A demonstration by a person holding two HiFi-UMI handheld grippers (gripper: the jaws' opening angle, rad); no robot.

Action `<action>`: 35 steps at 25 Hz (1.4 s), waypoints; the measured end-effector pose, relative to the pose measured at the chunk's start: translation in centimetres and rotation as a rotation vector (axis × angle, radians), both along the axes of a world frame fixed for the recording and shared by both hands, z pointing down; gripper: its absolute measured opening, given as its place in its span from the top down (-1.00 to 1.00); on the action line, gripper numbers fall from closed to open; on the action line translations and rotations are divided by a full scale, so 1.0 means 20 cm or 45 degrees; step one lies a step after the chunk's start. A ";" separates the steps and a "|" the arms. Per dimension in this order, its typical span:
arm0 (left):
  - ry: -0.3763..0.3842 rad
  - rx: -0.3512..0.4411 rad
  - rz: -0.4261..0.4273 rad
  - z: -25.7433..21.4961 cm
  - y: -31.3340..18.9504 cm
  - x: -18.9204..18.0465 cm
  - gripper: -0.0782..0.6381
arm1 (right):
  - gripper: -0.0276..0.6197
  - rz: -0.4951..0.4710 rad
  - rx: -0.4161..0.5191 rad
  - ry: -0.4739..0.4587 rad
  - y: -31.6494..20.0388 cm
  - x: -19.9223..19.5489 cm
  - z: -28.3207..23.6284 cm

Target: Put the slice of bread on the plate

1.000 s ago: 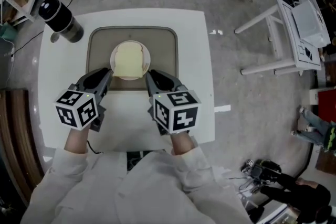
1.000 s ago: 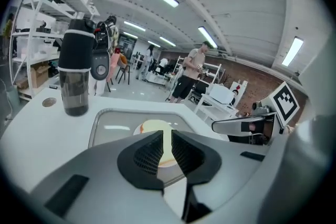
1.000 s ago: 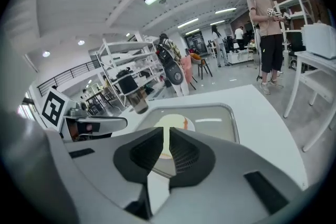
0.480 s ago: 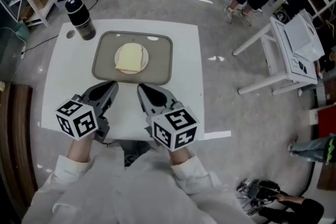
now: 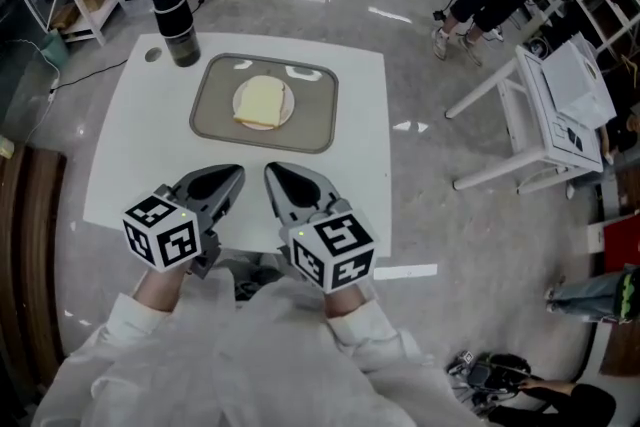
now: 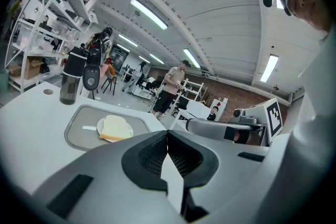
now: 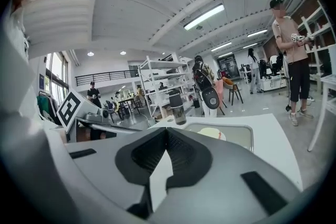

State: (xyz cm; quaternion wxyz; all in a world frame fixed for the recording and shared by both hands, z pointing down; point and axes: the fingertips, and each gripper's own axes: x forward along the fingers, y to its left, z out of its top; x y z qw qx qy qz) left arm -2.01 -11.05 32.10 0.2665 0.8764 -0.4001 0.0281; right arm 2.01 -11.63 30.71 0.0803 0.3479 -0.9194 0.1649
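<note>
Already the slice of bread (image 5: 262, 101) lies on the plate (image 5: 290, 112), inside the tray (image 5: 316, 127) on the far half of the tabletop (image 5: 125, 165). The left hand-held gripper (image 5: 230, 177) and the right hand-held gripper (image 5: 277, 177) hover near the person, both clenched on nothing, tips aimed at the tray. The bread lies straight ahead between them, about equally near each, so no further move seems needed.

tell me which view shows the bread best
The head view: it looks down on the bread so its whole outline on the plate shows. The left gripper view gives a low, slanted look; the right gripper view only a far sliver.
</note>
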 end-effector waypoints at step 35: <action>0.062 -0.110 0.044 0.07 0.10 -0.17 0.76 | 0.87 0.022 -0.110 0.144 0.20 -0.16 0.22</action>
